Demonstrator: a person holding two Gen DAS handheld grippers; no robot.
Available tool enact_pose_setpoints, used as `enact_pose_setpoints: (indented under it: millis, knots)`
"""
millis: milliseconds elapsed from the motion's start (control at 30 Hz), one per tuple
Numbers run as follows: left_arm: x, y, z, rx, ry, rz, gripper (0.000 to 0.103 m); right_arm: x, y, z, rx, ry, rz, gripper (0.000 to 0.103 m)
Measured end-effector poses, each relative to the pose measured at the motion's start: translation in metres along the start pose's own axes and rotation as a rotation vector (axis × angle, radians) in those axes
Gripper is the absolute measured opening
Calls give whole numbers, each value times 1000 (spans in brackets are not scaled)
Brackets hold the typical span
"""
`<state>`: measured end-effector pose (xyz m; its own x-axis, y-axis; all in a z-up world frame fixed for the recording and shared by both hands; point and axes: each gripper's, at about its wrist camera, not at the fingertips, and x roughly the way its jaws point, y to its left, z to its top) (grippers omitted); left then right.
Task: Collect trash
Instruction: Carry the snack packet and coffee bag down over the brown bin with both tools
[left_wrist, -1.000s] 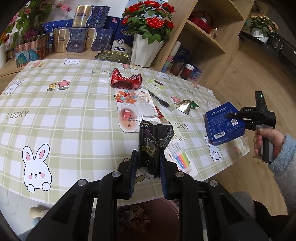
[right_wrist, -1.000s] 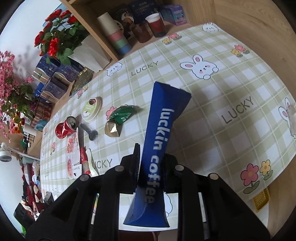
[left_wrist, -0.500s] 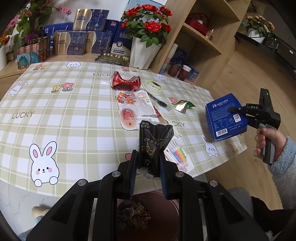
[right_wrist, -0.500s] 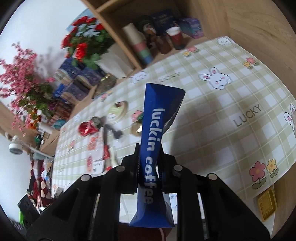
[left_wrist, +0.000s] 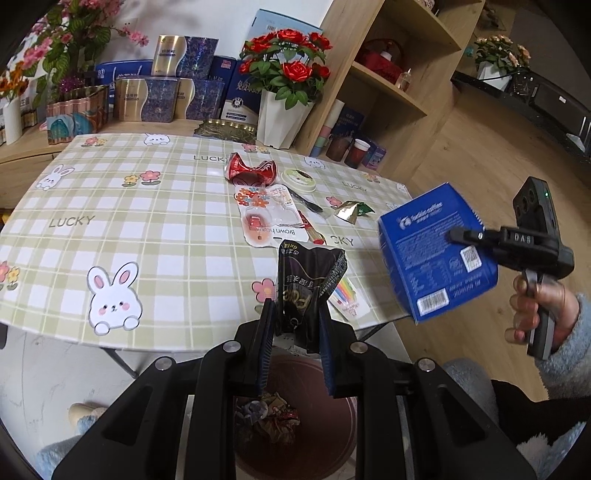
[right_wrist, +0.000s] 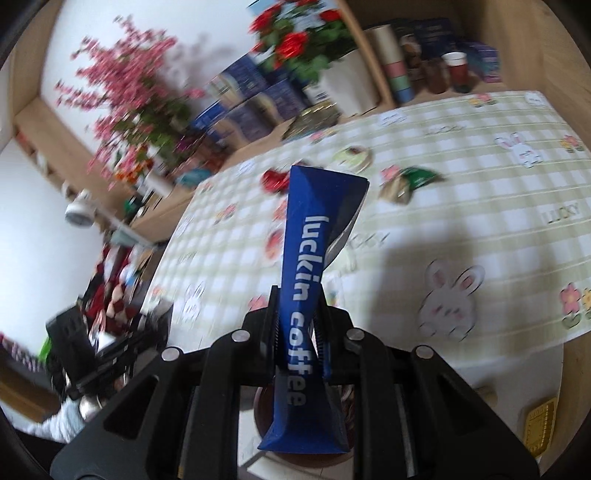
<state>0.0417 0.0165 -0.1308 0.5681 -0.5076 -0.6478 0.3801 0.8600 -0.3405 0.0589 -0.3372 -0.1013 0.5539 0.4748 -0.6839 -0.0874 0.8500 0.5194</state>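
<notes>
My left gripper (left_wrist: 295, 317) is shut on a black snack bag (left_wrist: 308, 284), held off the table's near edge. Straight below it stands a brown trash bin (left_wrist: 325, 439) with crumpled wrappers inside. My right gripper (right_wrist: 297, 314) is shut on a flattened blue luckin coffee box (right_wrist: 308, 258); in the left wrist view that blue box (left_wrist: 428, 251) hangs in the air off the table's right corner, gripped by the right gripper (left_wrist: 458, 234) in a person's hand (left_wrist: 535, 306). The bin's rim (right_wrist: 314, 459) shows under the box.
On the checked tablecloth (left_wrist: 147, 229) lie a crushed red can (left_wrist: 251, 171), a round lid (left_wrist: 298, 179), a plastic blister pack (left_wrist: 269, 218), a gold-green wrapper (left_wrist: 352, 210) and a colourful wrapper (left_wrist: 347, 295). A white vase of red roses (left_wrist: 280, 118) and boxes stand behind. Shelves (left_wrist: 388, 92) rise at right.
Both grippers have drawn back from the table with their loads. The blue box has swung off the table's corner and rolled, and the bin now shows wider beneath the left gripper.
</notes>
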Motion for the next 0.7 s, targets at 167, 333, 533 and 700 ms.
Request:
enact_pose_setpoints:
  millis: [167, 333, 533, 700]
  knots:
    - [-23, -1, -15, -5, -22, -2, 22, 10, 29, -32, -67, 84, 27, 20]
    - [-38, 0, -29, -13, -36, -1, 22, 34, 49, -66, -129, 193, 26, 20]
    - [-40, 6, -40, -27, -34, 8, 22, 66, 56, -92, -172, 311, 27, 20]
    - [-29, 13, -50, -54, -14, 2, 22, 96, 48, -116, -174, 401, 22, 20]
